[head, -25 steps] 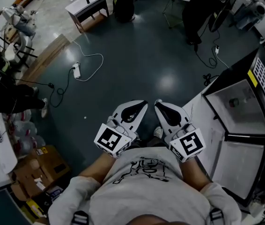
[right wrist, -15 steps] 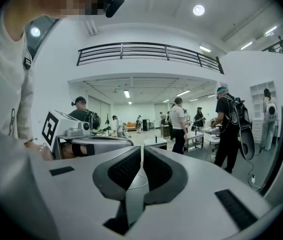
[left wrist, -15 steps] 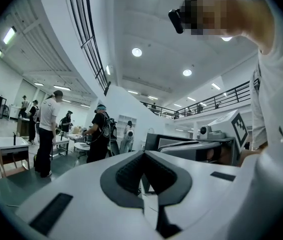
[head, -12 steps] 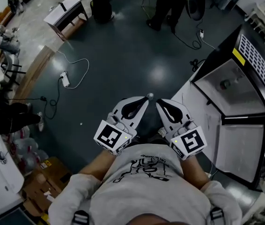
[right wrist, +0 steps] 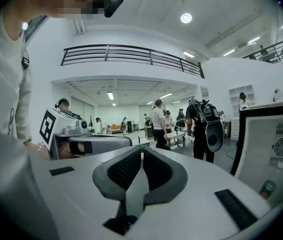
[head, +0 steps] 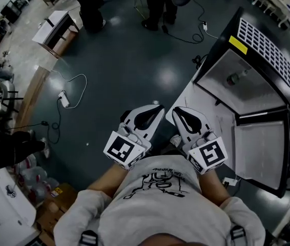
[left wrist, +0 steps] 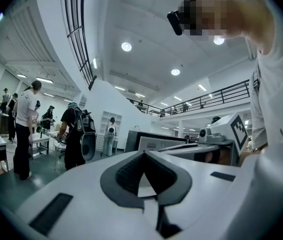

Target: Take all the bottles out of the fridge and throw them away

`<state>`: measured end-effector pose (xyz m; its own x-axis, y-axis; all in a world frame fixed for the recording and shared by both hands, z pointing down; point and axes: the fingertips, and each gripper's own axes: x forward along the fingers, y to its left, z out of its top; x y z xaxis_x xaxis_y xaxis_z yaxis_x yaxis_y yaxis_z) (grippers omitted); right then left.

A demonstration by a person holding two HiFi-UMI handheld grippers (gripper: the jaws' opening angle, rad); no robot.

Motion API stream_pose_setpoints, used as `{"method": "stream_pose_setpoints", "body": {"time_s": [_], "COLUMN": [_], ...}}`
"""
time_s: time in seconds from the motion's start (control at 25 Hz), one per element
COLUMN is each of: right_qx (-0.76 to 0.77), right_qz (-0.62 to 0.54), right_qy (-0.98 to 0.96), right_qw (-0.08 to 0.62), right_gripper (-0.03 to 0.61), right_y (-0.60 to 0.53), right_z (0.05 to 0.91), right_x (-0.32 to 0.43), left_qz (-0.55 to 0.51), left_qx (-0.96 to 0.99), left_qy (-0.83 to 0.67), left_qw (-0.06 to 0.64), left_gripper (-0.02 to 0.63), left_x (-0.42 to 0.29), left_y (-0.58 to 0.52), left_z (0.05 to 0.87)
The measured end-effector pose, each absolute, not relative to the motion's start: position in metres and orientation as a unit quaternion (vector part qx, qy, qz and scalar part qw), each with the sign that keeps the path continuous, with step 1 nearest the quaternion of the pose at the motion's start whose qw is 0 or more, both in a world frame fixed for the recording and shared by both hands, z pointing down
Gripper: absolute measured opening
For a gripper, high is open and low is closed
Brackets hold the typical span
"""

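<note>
A black fridge (head: 268, 50) stands open at the right of the head view, its white inside showing. One bottle (head: 235, 77) lies in its upper compartment; the right gripper view shows a green bottle (right wrist: 267, 189) low in the fridge (right wrist: 274, 144). I hold both grippers close to my chest, well short of the fridge. The left gripper (head: 158, 108) is shut with nothing in it, as its own view confirms (left wrist: 144, 155). The right gripper (head: 174, 111) is likewise shut and empty (right wrist: 141, 153).
The open fridge door (head: 260, 155) hangs at my lower right. A power strip with cable (head: 63, 99) lies on the dark floor to the left. People (head: 158, 1) stand at the far side by a white table (head: 58, 27). Cardboard boxes (head: 53, 211) sit at lower left.
My view has swung towards the fridge, which now lies nearer and fuller in the frame. Both grippers stay shut at my chest.
</note>
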<state>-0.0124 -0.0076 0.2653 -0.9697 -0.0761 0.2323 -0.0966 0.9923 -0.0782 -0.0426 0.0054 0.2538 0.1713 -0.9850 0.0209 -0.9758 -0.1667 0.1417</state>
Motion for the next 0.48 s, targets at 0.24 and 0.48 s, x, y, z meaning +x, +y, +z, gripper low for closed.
{"method": "stream_pose_setpoints", "body": {"time_s": [0.24, 0.48], "right_qx": [0.072, 0.098], "right_qz": [0.048, 0.048], "right_qy": [-0.990, -0.988], "right_qw": [0.114, 0.112], "right_gripper": [0.038, 0.038], "right_y": [-0.050, -0.093], "right_z": [0.265, 0.262], "right_x": [0.019, 0.051], "left_qz": [-0.033, -0.029], "left_qx": [0.779, 0.797], "left_qy": [-0.623, -0.600], "left_qw": [0.062, 0.063], "left_gripper": [0.012, 0.012], "left_x": [-0.013, 0.020], "left_y": [-0.038, -0.083], "left_z": [0.253, 0.254]}}
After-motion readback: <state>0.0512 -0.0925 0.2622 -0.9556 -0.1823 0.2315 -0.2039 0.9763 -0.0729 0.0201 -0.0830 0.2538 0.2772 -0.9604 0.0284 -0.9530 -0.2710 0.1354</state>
